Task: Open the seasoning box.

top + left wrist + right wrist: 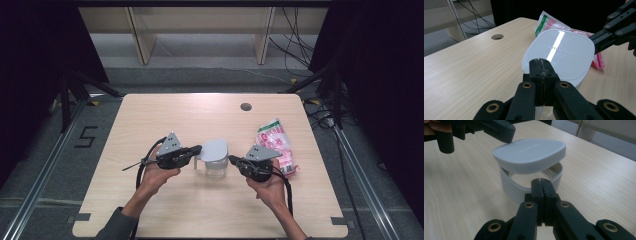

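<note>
A white square container (216,169) stands at the table's middle, and its pale grey lid (214,150) lies on it askew. In the right gripper view the lid (529,152) tilts, lifted off the container (511,188) rim on the near side. My left gripper (197,149) is shut, with its tip at the lid's left edge. In its own view the jaws of the left gripper (541,62) meet pad to pad over the lid (561,55) rim. My right gripper (232,159) is shut with nothing in it, its tip (540,181) close to the container's right wall.
A red and white food packet (277,145) lies right of the container, just behind my right hand. A round cable hole (245,106) is in the tabletop at the back. Bare wood stretches to the left and front.
</note>
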